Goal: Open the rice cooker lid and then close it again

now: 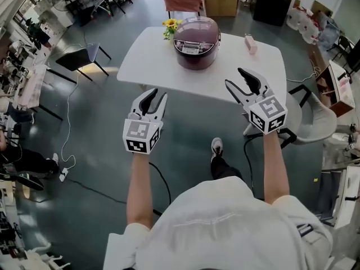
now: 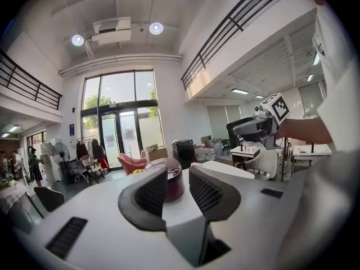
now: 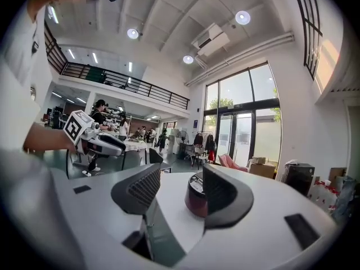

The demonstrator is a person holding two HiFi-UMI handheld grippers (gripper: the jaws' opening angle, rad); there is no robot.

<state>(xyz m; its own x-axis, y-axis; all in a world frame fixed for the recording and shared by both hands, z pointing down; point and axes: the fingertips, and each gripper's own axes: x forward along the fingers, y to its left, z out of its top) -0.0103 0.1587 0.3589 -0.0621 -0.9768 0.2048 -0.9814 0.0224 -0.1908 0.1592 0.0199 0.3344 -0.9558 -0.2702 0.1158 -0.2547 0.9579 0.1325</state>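
The rice cooker stands on the white table, well ahead of both pairs of jaws, with its lid down. Nothing of the opening is done yet. The left gripper has its jaws partly apart with nothing in them. The right gripper has its jaws spread wide, also with nothing in them. Each gripper view shows the cooker straight ahead through the gap, untouched.

The main risk, I'd say, is the cooker sliding. It sits loose on a smooth top, so a push on the lid's front from one jaw would likely shove it away rather than free the catch, unless the other gripper steadies the body. I cannot make out the release itself from here, so a jaw could land on the wrong spot of the panel.

The yellow flowers stand just beyond the cooker on the left jaws' side. A lid swinging up, or a cooker pushed back, could knock them. The pink box lies ahead of the right jaws and a little outward, near their line in. A wide sweep could clip it.

The table's near edge lies between both grippers and the cooker, so a low approach could catch it. A pale chair stands outside the right gripper.
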